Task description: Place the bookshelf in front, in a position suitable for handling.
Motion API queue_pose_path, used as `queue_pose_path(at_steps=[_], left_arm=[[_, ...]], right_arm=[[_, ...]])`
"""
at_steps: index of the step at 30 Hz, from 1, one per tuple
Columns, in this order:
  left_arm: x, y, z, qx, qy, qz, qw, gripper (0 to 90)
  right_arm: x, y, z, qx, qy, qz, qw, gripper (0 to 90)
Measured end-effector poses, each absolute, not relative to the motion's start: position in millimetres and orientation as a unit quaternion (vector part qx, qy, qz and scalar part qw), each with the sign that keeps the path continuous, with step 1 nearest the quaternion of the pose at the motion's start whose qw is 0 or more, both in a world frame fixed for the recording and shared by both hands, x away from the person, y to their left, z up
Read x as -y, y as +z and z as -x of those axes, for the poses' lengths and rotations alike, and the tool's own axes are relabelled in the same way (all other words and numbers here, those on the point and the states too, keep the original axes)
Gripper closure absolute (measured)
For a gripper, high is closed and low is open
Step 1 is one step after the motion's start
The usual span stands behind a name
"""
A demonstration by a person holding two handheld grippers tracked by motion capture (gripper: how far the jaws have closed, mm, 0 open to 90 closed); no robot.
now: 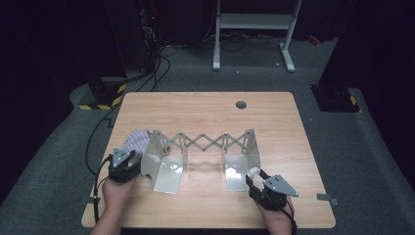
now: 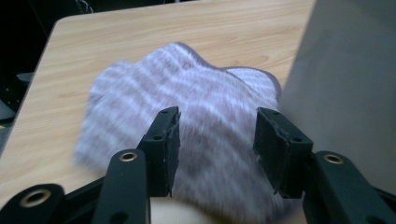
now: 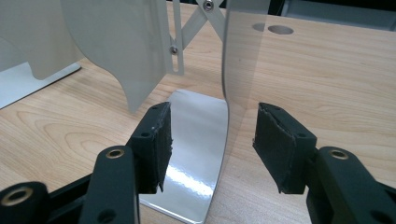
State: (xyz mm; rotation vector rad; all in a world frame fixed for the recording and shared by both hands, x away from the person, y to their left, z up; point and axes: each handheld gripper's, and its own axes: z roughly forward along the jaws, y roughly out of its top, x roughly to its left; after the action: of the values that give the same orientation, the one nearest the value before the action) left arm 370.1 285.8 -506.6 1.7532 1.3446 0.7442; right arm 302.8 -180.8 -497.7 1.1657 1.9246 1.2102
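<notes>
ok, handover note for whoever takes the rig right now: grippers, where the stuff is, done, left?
Left gripper: jaws open, aimed at the striped cloth, nothing pinched.
Right gripper: jaws open astride the right end plate of the metal expanding rack, pads not pressing it.
Rack stands stretched out across the middle of the table; the cloth lies crumpled by its left end.
Done: rack looks extended and both grippers are off it.
Left: probably pick up the cloth, which lies untouched; what follows I cannot tell.

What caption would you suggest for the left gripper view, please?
Open left gripper poised over a striped cloth on the table, beside a metal rack.
</notes>
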Motion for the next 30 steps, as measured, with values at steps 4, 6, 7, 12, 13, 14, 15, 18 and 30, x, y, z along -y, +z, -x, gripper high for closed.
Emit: queue_pose_path(at_steps=[4, 6, 7, 12, 13, 14, 15, 18, 30], left_arm=[[-281, -523, -396, -0.551, 0.281, -0.706, 0.345, 40.1], [-281, -529, -401, -0.553, 0.281, -0.711, 0.332, 42.4], [-281, -531, -400, -0.549, 0.290, -0.713, 0.325, 46.9], [-289, -535, -389, -0.547, 0.299, -0.714, 0.319, 56.2], [-295, -535, -379, -0.547, 0.302, -0.714, 0.318, 56.7], [-295, -535, -379, -0.547, 0.302, -0.714, 0.318, 57.5], [-298, -535, -374, -0.547, 0.302, -0.714, 0.316, 57.5], [-306, -534, -356, -0.544, 0.296, -0.720, 0.313, 58.2], [-289, -506, -265, -0.507, 0.301, -0.712, 0.381, 60.1]], right_arm=[[182, -498, -302, -0.720, 0.454, -0.437, 0.289, 46.3], [182, -498, -302, -0.720, 0.454, -0.438, 0.288, 46.3], [182, -498, -302, -0.720, 0.455, -0.438, 0.288, 46.3], [182, -498, -302, -0.721, 0.455, -0.437, 0.287, 46.3], [182, -498, -302, -0.721, 0.455, -0.437, 0.287, 46.3], [182, -498, -302, -0.721, 0.455, -0.437, 0.287, 46.3], [183, -497, -302, -0.720, 0.456, -0.438, 0.288, 46.3], [183, -497, -301, -0.719, 0.457, -0.438, 0.288, 46.3], [181, -494, -302, -0.716, 0.462, -0.437, 0.289, 46.3]])
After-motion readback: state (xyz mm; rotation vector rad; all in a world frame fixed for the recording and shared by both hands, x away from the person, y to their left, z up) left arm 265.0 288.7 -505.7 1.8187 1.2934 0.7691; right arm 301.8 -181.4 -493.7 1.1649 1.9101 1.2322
